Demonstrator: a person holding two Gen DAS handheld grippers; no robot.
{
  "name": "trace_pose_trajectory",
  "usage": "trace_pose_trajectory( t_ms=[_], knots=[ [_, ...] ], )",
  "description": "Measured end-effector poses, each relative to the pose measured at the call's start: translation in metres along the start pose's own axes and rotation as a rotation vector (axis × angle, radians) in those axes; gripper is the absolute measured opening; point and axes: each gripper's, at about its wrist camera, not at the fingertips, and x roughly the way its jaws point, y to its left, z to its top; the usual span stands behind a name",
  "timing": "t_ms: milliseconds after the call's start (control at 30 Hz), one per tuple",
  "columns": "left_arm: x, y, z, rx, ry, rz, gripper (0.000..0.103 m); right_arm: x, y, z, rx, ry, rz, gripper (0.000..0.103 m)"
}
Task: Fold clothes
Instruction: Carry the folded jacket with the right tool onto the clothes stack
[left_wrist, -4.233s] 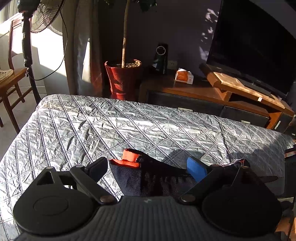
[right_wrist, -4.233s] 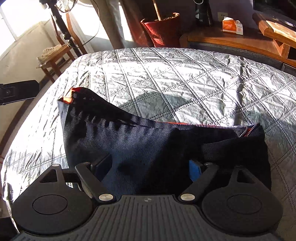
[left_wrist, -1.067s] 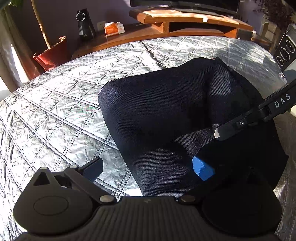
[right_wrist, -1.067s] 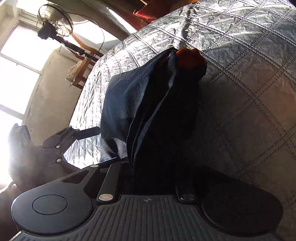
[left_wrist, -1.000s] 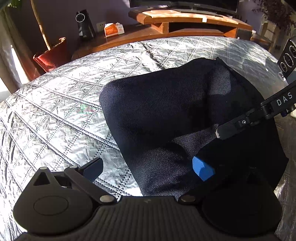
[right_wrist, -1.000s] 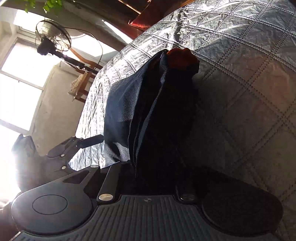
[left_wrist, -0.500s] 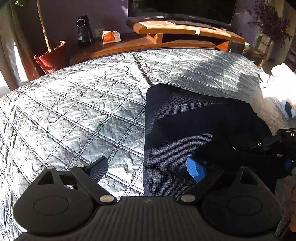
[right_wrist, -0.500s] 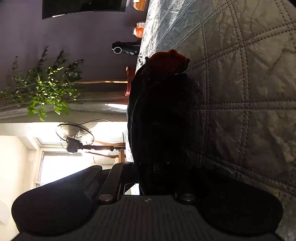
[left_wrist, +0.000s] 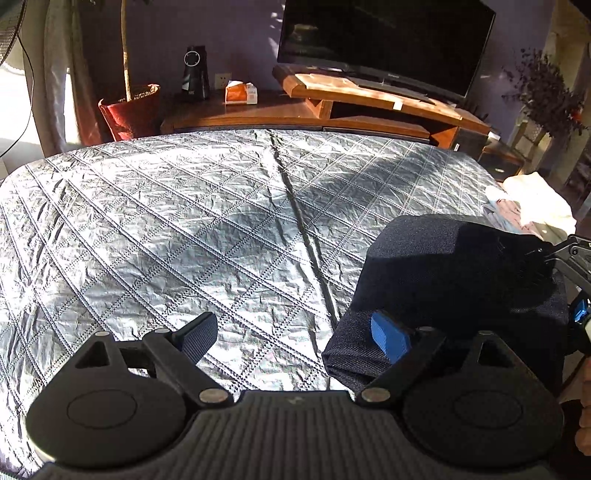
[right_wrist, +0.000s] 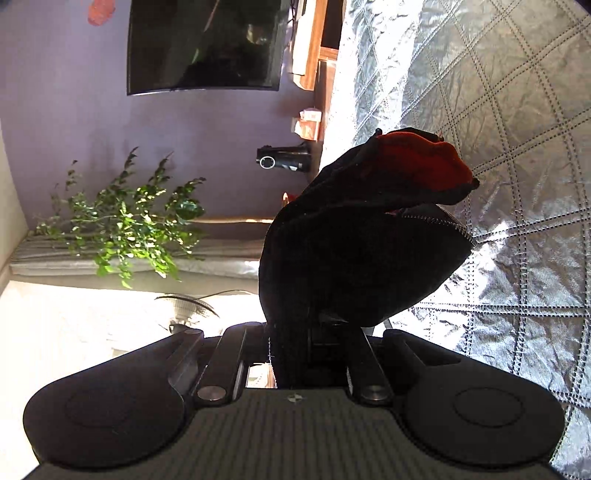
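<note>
1. Our left gripper (left_wrist: 295, 334) hangs over the near edge of the quilted silver bedspread (left_wrist: 184, 229), its two fingers spread wide apart with nothing between them.
2. The dark navy garment (left_wrist: 454, 280) lies folded in a bundle to the right of that gripper. The blue pad (left_wrist: 389, 336) of the right-hand finger sits against the bundle's near left corner; we cannot tell whether it actually presses the cloth.
3. Our right gripper (right_wrist: 310, 343) is rolled sideways, so the room looks turned on its side in its own view. Its fingers are drawn together, clamped on the garment's near edge.
4. From that grip the cloth rises away from the gripper, and a red-orange lining (right_wrist: 417, 166) shows at its far end, above the bedspread.
5. In the left view the right gripper appears at the far right edge, meeting the bundle's right side.
6. Beyond the bed stand a wooden TV stand (left_wrist: 369, 107), a television (left_wrist: 384, 40) and a red plant pot (left_wrist: 129, 110).
</note>
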Motion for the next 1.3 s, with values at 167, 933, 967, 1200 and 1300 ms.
trace_pose_trajectory(
  t_ms=[167, 933, 967, 1200, 1300],
  knots=[
    [-0.024, -0.009, -0.005, -0.009, -0.018, 0.001, 0.088, -0.026, 0.007, 0.009, 0.021, -0.073, 0.04, 0.014],
    [-0.021, -0.07, 0.015, 0.083, -0.014, -0.024, 0.088, -0.128, 0.104, 0.219, -0.252, -0.514, 0.208, 0.014],
    [-0.018, -0.071, 0.013, 0.085, -0.007, -0.023, 0.088, -0.137, 0.093, 0.227, -0.252, -0.54, 0.194, 0.014],
    [-0.002, -0.075, 0.008, 0.112, 0.036, -0.013, 0.087, -0.136, -0.024, 0.255, -0.135, -0.637, -0.164, 0.014],
    [0.001, -0.076, 0.01, 0.114, 0.038, -0.015, 0.088, -0.134, -0.031, 0.25, -0.168, -0.63, -0.213, 0.027]
  ],
)
